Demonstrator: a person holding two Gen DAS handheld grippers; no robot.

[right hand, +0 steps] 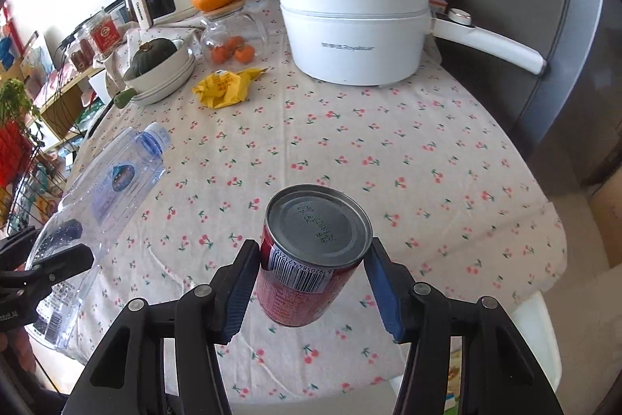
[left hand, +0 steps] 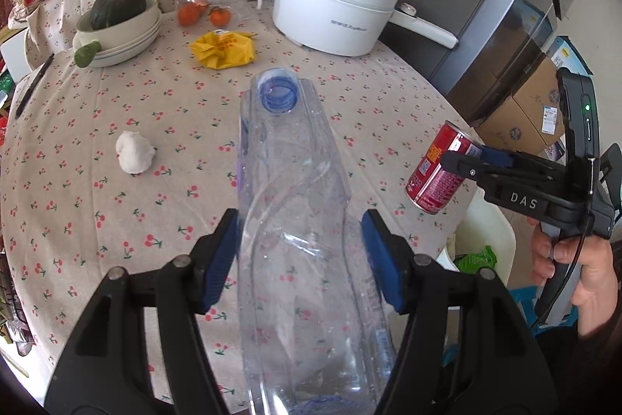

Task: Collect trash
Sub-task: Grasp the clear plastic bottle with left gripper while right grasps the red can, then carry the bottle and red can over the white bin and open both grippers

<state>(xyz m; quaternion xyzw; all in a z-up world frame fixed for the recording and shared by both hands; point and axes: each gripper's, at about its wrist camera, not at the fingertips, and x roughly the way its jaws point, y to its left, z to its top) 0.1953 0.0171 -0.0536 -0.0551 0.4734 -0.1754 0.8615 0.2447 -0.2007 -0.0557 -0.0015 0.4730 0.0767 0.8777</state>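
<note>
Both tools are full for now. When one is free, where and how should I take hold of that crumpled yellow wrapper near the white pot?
Probably from straight above. The yellow wrapper lies low and flat on the tablecloth, so a side approach would only scrape cloth. Close the fingers across its raised, creased middle, where the folds give some height, not on the thin twisted tail pointing toward the white pot.

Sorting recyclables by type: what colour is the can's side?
Red, with a white barcode patch near its grey metal end; the can shows best in the right wrist view.
</note>
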